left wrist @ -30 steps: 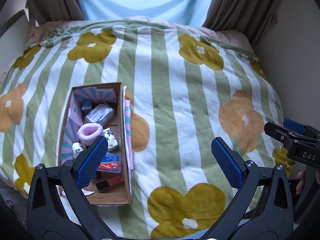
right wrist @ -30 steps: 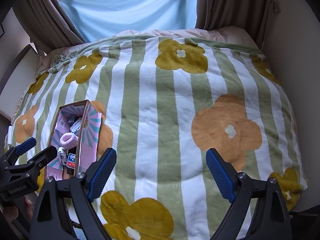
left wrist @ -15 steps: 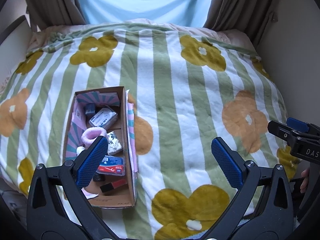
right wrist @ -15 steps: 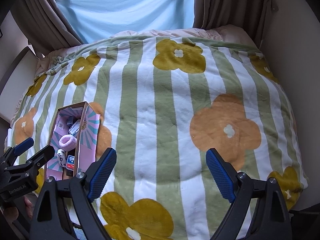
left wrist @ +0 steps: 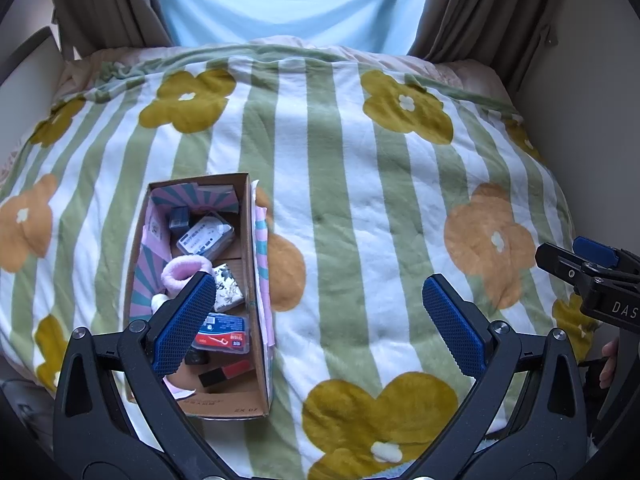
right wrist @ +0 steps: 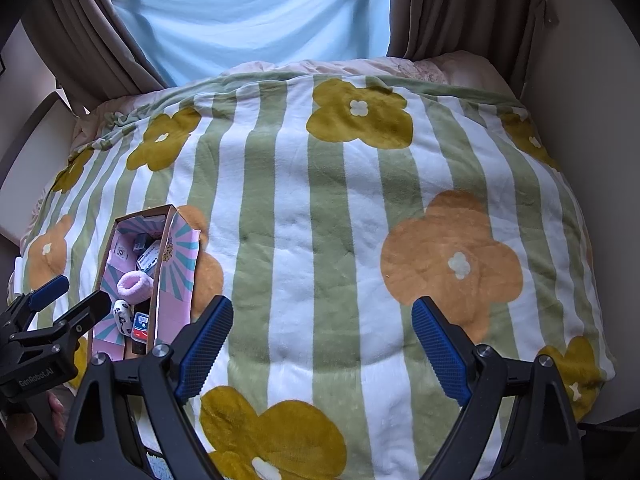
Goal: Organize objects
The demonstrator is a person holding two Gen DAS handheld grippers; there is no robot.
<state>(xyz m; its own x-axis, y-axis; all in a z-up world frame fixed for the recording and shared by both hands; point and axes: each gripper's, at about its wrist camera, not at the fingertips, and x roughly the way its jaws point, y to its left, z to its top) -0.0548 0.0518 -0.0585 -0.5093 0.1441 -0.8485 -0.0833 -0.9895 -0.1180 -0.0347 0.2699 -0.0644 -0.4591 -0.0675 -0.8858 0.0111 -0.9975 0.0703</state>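
1. Left wrist view: the left gripper fills the lower frame, its black plastic arms ending in blue pads with a fine cross-hatched grip texture. The jaws stand wide apart with nothing between them.
2. Lower left of the same view: an open, oblong cardboard box lies on the bed, its brown corrugated walls lined inside with a pink and teal sunburst print.
3. Box contents: a clear rigid plastic case with a printed label near the far end; a small dark blue packet beside it; a fluffy pink ring-shaped item at mid-box; a white packet with a black floral print just beside it; a flat clear case with a blue and red label; a black and red block near the near end.
4. The left pad overlaps the box in the frame; contact cannot be told.
5. Bedding: a plush fleece blanket, green and white stripes with rounded mustard and orange flowers, lightly rumpled.
6. Right wrist view: the right gripper hangs over the bare blanket at lower centre, jaws likewise spread and empty, well apart from the box at lower left.
7. Upper frame: brown pleated curtains flank a pale blue sheet.
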